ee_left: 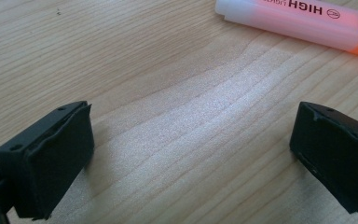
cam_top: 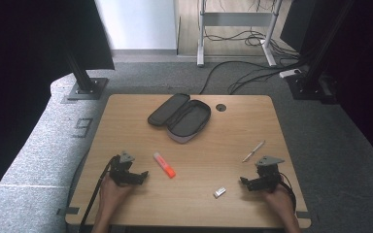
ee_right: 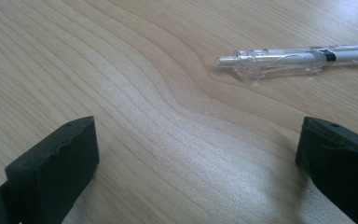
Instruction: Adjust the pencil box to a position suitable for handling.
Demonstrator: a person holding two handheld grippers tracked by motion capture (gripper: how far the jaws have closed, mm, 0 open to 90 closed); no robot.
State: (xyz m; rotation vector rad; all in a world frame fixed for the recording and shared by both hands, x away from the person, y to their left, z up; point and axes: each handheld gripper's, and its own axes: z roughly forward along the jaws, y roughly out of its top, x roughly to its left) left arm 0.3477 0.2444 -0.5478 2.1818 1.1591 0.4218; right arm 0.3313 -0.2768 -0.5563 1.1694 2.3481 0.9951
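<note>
Near the open pencil case (cam_top: 180, 118) at the far middle of the desk (cam_top: 126, 121), three items lie loose: an orange highlighter (cam_top: 164, 165) in front of it, a clear pen (cam_top: 253, 151) off to its right, a small white eraser (cam_top: 219, 192) nearer the person. Left tool (cam_top: 138, 177) and right tool (cam_top: 245, 182) both stand wide apart, holding nothing. Advance the left tool to straddle the highlighter (ee_left: 303, 23) mid-barrel, jaws across its length; likewise square the right tool to the pen (ee_right: 293, 58).

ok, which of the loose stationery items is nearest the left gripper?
The orange highlighter, lying just right of the left gripper. The clear pen and the small white eraser lie over by the right gripper.
</note>
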